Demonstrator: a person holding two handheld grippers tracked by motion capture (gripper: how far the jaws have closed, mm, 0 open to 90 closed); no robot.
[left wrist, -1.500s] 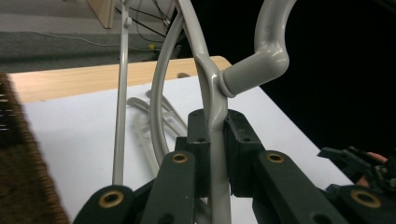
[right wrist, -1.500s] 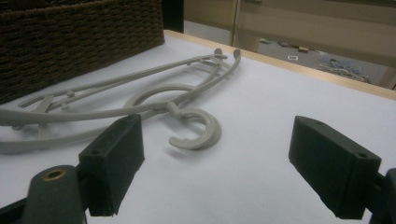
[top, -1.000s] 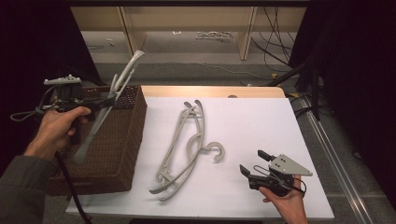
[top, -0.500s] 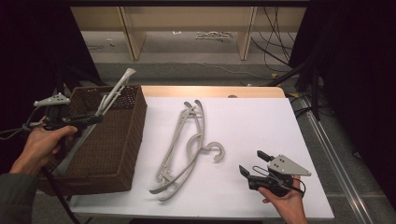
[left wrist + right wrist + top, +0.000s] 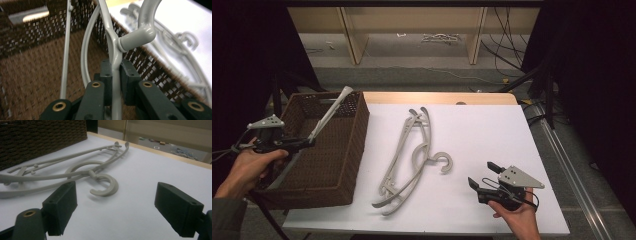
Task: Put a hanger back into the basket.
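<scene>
A grey plastic hanger (image 5: 328, 114) slants up out of the brown wicker basket (image 5: 357, 130), its far end poking above the rim. My left gripper (image 5: 307, 141) is shut on it over the basket's left side. In the left gripper view the pads (image 5: 127, 77) pinch the hanger (image 5: 112, 37) just below its hook, above the basket's woven floor (image 5: 37, 75). Two more grey hangers (image 5: 412, 150) lie overlapped on the white table top. My right gripper (image 5: 481, 174) rests open near the front right. The hangers' hooks (image 5: 100, 182) lie ahead of its empty jaws (image 5: 117, 207).
The basket's side wall (image 5: 42, 135) stands left of the lying hangers. The white board (image 5: 492, 125) ends at a wooden strip along the far edge. Shelving legs and cables lie on the floor beyond. Dark curtains flank both sides.
My left hand has sunk and drawn back toward the near left, lowering the held hanger deeper into the basket. The right gripper has stayed put.
</scene>
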